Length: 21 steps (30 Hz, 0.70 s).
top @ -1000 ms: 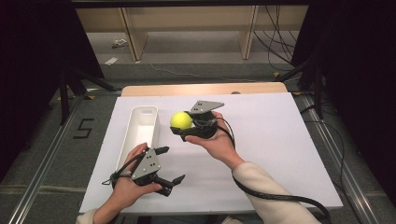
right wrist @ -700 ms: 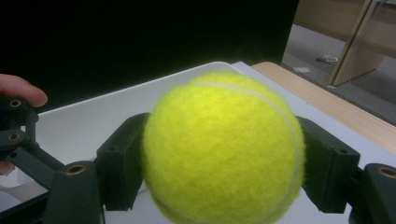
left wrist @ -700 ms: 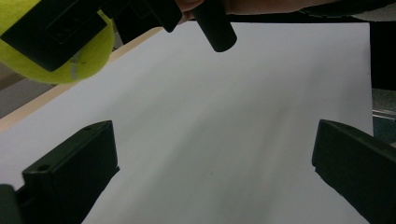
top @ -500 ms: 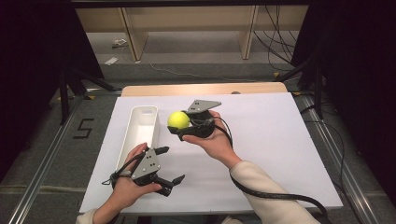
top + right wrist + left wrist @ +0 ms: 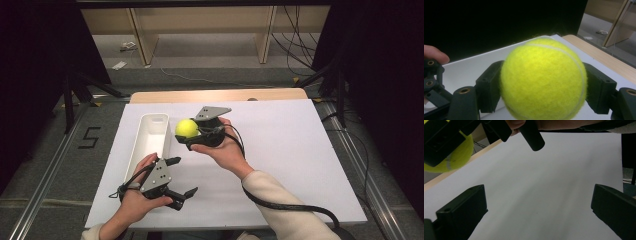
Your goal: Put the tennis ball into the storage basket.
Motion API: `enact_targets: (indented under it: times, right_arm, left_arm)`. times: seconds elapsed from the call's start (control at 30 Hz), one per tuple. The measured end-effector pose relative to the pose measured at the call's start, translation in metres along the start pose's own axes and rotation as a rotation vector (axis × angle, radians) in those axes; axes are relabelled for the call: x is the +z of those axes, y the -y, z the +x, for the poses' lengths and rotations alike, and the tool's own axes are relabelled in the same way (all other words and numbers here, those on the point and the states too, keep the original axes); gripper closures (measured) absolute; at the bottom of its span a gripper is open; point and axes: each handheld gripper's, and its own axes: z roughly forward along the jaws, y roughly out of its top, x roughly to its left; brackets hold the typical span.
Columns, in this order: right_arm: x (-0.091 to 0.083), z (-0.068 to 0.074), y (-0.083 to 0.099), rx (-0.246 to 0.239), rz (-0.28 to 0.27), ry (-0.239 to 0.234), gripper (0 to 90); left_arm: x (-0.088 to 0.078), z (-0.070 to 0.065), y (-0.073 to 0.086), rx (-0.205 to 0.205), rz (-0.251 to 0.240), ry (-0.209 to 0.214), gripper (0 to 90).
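Observation:
A yellow tennis ball (image 5: 186, 128) hangs above the white-covered table (image 5: 300, 150), just right of a long white tray (image 5: 152, 140). My right gripper (image 5: 190, 134) is shut on the ball, one black pad on each side of it. In the right gripper view the ball (image 5: 542, 80) sits between the two pads (image 5: 490, 87). My left gripper (image 5: 183, 176) rests low near the table's front edge, open, with nothing between its jaws. Its own view has the open gripper (image 5: 537, 215) over bare white sheet, and the ball (image 5: 451, 160) at upper left.
The tray stands lengthwise left of centre, and its inside looks bare. A black cable (image 5: 295, 206) trails from the right gripper along the sleeve. A strip of wooden table edge (image 5: 220, 95) lies beyond the white sheet. Wooden shelving (image 5: 200, 30) stands on the floor behind.
The right gripper has carried the ball a little to the left, closer to the tray. The left gripper has stayed where it was, open.

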Motion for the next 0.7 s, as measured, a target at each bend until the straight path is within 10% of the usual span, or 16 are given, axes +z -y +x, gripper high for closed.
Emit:
enact_targets:
  times: [0.7]
  right_arm:
    - [0.0044, 0.0017, -0.0051, -0.004, 0.006, -0.005, 26.8]
  left_arm:
    - [0.0004, -0.001, 0.0, 0.011, 0.005, 0.002, 0.0]
